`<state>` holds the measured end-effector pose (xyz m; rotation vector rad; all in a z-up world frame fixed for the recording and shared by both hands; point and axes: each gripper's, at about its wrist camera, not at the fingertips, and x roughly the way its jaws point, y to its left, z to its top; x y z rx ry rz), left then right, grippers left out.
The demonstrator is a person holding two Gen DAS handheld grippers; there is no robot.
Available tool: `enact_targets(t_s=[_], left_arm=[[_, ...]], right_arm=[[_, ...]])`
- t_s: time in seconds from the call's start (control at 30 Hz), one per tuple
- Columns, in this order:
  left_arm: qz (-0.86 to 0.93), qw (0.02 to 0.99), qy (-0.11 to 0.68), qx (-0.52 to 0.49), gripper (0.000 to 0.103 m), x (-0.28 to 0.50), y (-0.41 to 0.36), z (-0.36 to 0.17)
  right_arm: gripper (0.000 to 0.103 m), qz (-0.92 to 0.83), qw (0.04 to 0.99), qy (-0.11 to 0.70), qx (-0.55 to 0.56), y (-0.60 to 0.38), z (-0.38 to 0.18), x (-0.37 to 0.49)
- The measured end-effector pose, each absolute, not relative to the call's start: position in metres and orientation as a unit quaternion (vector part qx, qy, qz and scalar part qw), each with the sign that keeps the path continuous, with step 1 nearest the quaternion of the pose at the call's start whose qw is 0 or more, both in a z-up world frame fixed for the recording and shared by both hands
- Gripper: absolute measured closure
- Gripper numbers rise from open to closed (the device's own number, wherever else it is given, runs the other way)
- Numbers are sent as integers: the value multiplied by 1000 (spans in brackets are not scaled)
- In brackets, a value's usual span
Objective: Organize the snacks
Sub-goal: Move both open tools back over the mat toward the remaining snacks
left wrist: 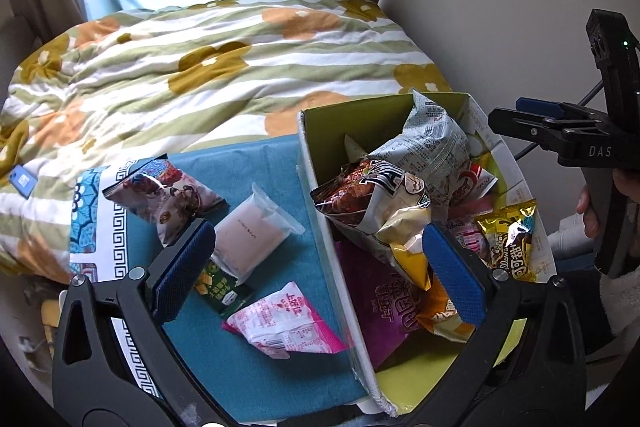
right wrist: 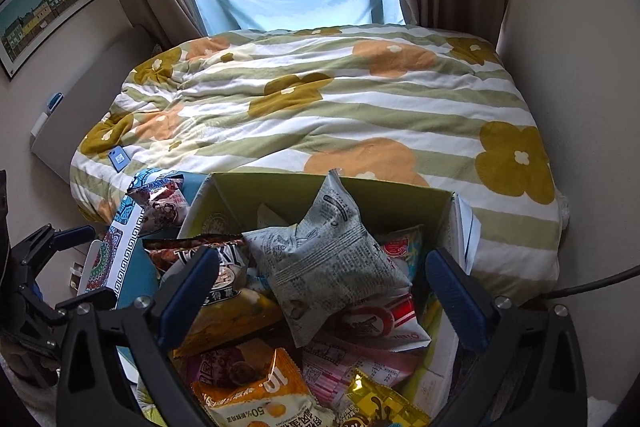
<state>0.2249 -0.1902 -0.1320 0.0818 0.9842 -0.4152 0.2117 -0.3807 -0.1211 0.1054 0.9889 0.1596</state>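
Note:
A green cardboard box (left wrist: 320, 131) full of snack packets stands on a teal cloth (left wrist: 276, 163); it also shows in the right wrist view (right wrist: 280, 187). On the cloth left of it lie a brown-patterned packet (left wrist: 168, 195), a pale clear-wrapped packet (left wrist: 256, 235), a small green packet (left wrist: 224, 293) and a pink packet (left wrist: 284, 327). My left gripper (left wrist: 320, 267) is open and empty, straddling the box's left wall. My right gripper (right wrist: 324, 299) is open and empty above the box, over a grey newsprint packet (right wrist: 324, 259); its fingers (left wrist: 540, 111) show at right in the left wrist view.
A bed with a flowered striped quilt (left wrist: 200, 67) lies behind. A small blue card (right wrist: 119, 159) rests on the quilt. A patterned white-and-blue cloth (left wrist: 100, 227) edges the teal cloth. Walls stand right and left; curtains and a window are beyond.

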Motion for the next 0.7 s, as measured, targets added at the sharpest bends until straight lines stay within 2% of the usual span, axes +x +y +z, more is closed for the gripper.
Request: enact_targets(t_s=[0.4, 0.7], left_arm=[[-152, 891, 426, 35, 0, 189, -164, -85], [-116, 905, 409, 14, 0, 174, -88, -72]], right_arm=[[1, 106, 907, 408, -14, -334, -60, 173], [0, 146, 917, 372, -20, -273, -34, 146]])
